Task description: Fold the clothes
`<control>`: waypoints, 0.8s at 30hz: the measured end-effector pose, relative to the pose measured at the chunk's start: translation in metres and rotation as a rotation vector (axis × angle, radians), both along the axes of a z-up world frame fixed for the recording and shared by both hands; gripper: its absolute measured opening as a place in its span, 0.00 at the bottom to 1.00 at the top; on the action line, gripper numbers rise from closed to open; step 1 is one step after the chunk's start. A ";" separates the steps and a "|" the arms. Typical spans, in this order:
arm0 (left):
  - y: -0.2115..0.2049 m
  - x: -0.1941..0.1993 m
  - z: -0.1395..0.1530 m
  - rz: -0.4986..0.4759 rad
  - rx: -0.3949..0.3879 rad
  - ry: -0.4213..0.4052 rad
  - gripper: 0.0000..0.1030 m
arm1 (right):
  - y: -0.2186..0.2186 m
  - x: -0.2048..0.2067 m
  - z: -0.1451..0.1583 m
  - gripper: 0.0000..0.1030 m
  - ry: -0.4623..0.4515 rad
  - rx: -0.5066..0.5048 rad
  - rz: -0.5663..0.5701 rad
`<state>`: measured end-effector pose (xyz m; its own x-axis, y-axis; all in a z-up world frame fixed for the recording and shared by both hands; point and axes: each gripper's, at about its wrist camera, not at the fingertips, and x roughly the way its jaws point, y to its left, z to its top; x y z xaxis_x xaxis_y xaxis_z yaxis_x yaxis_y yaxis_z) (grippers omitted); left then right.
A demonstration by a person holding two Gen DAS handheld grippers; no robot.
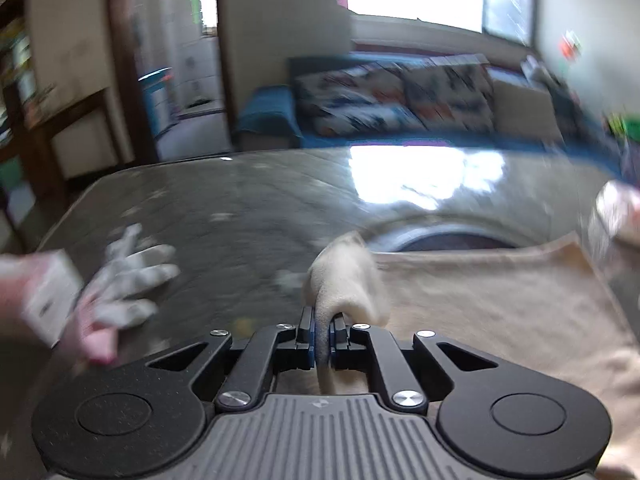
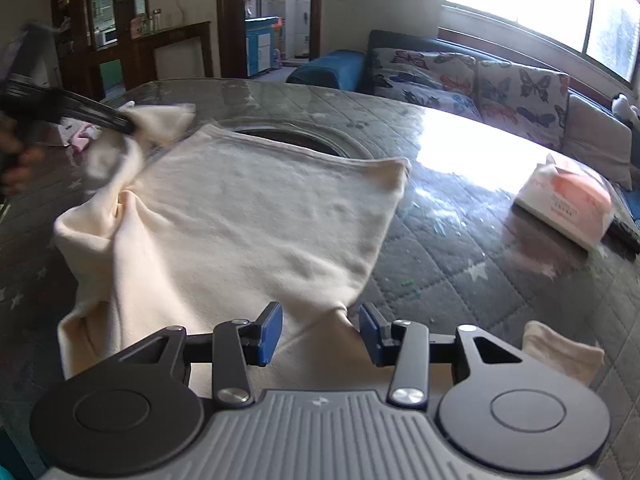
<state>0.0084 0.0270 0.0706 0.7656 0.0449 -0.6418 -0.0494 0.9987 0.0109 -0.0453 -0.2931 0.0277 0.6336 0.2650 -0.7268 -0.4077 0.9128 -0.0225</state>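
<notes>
left claw (image 1: 322, 334): jaws nearly together, blue pads pinching a bunched fold of the cream cloth (image 2: 248, 216). a lump of it stands up just past the fingertips; a strip runs back between the pads toward the camera. the rest of the cloth spreads to the right of this claw, flat on the quilted table (image 1: 224, 208). left wrist view is motion-blurred. to the left of the claw, a grey glove (image 1: 128, 276) on the table, fingers pointing away; detail unclear.

right claw (image 2: 320, 334): jaws part open, pads not pressing on anything. a puckered corner of the cloth sits between them, closest to the right pad; contact not certain. cloth extends ahead and to the left of this claw, mostly flat, gathered and lifted at its far left where the left claw grips it. a cloth end shows just right of the claw, behind its right arm.

far right of the right claw: a tissue pack (image 2: 568, 204) on the table, well apart from the cloth. beyond the table: a sofa (image 2: 472, 84) with butterfly cushions.
</notes>
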 end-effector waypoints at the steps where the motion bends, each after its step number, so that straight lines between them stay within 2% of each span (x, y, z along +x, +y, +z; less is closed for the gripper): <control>1: 0.010 -0.010 0.006 0.026 -0.011 -0.018 0.07 | -0.001 -0.001 -0.001 0.42 0.002 -0.001 -0.004; 6: 0.051 -0.070 0.025 0.138 -0.055 -0.066 0.07 | -0.002 -0.006 -0.006 0.42 0.004 -0.011 -0.013; 8: 0.063 -0.091 0.023 0.179 -0.060 -0.043 0.07 | -0.003 -0.008 -0.005 0.43 0.002 -0.012 -0.015; 11: 0.079 -0.107 0.007 0.200 -0.085 0.045 0.10 | -0.003 -0.009 -0.005 0.43 0.000 -0.014 -0.016; 14: 0.086 -0.108 -0.006 0.245 -0.004 0.106 0.15 | -0.002 -0.010 -0.002 0.43 -0.009 -0.035 -0.014; 15: 0.086 -0.110 -0.006 0.248 0.005 0.106 0.18 | -0.001 -0.012 0.001 0.44 -0.018 -0.038 -0.011; 17: 0.086 -0.113 -0.005 0.248 0.024 0.103 0.19 | 0.001 -0.020 0.010 0.43 -0.033 -0.024 0.012; 20: 0.066 -0.123 0.005 0.146 0.042 0.064 0.19 | 0.010 -0.035 0.024 0.42 -0.044 0.016 0.091; 22: 0.043 -0.132 0.010 0.035 0.036 0.045 0.19 | 0.022 -0.046 0.031 0.40 -0.047 0.032 0.167; 24: 0.020 -0.138 0.012 -0.086 0.012 0.032 0.19 | 0.035 -0.054 0.034 0.34 -0.048 0.036 0.232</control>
<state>-0.1298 0.0468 0.0830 0.7461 -0.0121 -0.6657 0.0369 0.9991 0.0232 -0.0997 -0.2580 0.0622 0.5863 0.4331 -0.6846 -0.6062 0.7952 -0.0161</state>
